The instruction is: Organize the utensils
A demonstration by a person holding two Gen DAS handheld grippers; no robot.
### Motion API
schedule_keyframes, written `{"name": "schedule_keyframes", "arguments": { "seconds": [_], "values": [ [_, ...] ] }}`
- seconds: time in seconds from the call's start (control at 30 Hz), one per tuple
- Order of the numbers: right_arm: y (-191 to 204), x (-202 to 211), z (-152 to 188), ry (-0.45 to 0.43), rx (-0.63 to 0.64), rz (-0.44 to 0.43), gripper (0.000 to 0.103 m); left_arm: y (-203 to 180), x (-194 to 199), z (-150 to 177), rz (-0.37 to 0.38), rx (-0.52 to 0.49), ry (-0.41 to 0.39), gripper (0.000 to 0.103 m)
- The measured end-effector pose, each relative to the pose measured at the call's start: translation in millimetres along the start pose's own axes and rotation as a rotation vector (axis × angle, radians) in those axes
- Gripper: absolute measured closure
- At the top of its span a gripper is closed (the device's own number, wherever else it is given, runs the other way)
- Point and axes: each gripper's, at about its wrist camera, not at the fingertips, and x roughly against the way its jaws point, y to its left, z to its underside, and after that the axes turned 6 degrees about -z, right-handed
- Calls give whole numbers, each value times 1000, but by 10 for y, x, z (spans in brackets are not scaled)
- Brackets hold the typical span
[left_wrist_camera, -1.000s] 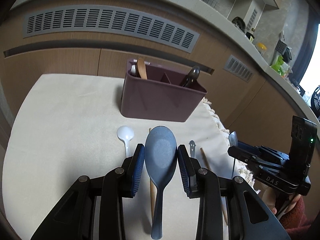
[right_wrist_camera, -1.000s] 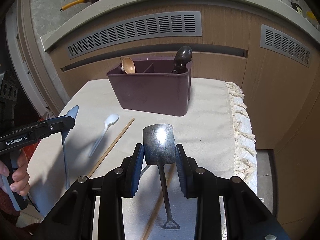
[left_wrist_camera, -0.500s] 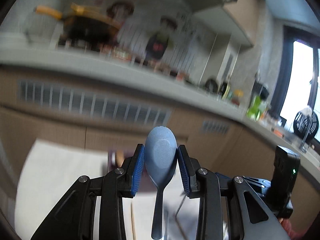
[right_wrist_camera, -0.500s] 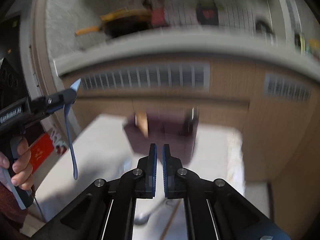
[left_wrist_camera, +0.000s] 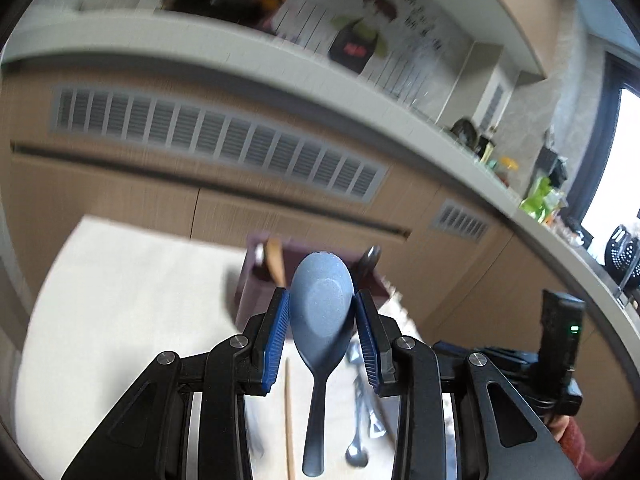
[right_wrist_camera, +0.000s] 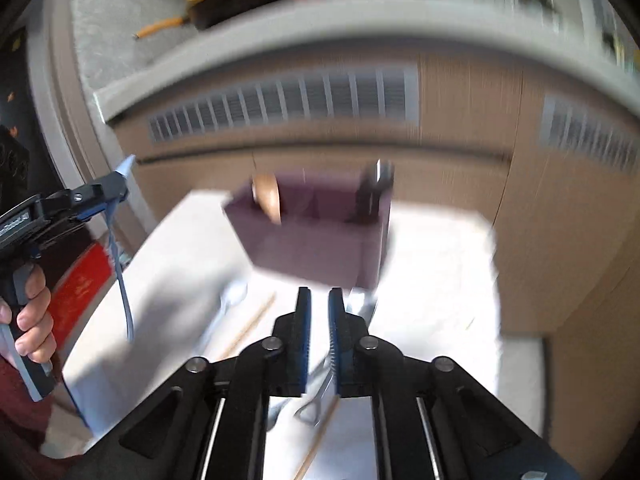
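My left gripper (left_wrist_camera: 322, 318) is shut on a blue rice spoon (left_wrist_camera: 321, 320), bowl up, handle hanging down, held above the table in front of the maroon utensil holder (left_wrist_camera: 256, 292). The right wrist view shows that spoon (right_wrist_camera: 118, 248) at the left. My right gripper (right_wrist_camera: 319, 316) is nearly shut and empty, above a metal spatula (right_wrist_camera: 320, 392) lying on the cloth. The holder (right_wrist_camera: 320, 240) holds a wooden spoon (right_wrist_camera: 267, 196) and a dark utensil (right_wrist_camera: 372, 192).
The table has a cream cloth (left_wrist_camera: 120, 300). A chopstick (left_wrist_camera: 289, 420) and metal spoons (left_wrist_camera: 358, 436) lie on it below my left gripper. A white spoon (right_wrist_camera: 228, 304) and chopsticks (right_wrist_camera: 250, 326) lie left of my right gripper. Wooden cabinets stand behind.
Both grippers rose and tilted up, then dipped back toward the holder. My right gripper closed from around the metal spatula, which stays on the cloth. The left still holds the blue spoon.
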Motion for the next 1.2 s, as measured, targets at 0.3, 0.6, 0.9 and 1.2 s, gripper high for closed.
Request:
{"name": "schedule_keyframes", "arguments": {
  "seconds": [0.3, 0.6, 0.9, 1.2],
  "values": [
    [-559, -938, 301, 182, -228, 68, 85, 260, -243, 345, -11, 50, 108, 69],
    [-433, -1308, 131, 173, -241, 90, 50, 362, -190, 332, -11, 57, 86, 70],
    [-28, -1594, 69, 233, -84, 225, 23, 290, -119, 342, -43, 28, 75, 71],
    [-74, -1290, 46, 171, -54, 266, 74, 139, -86, 341, -110, -36, 77, 71]
  ]
}}
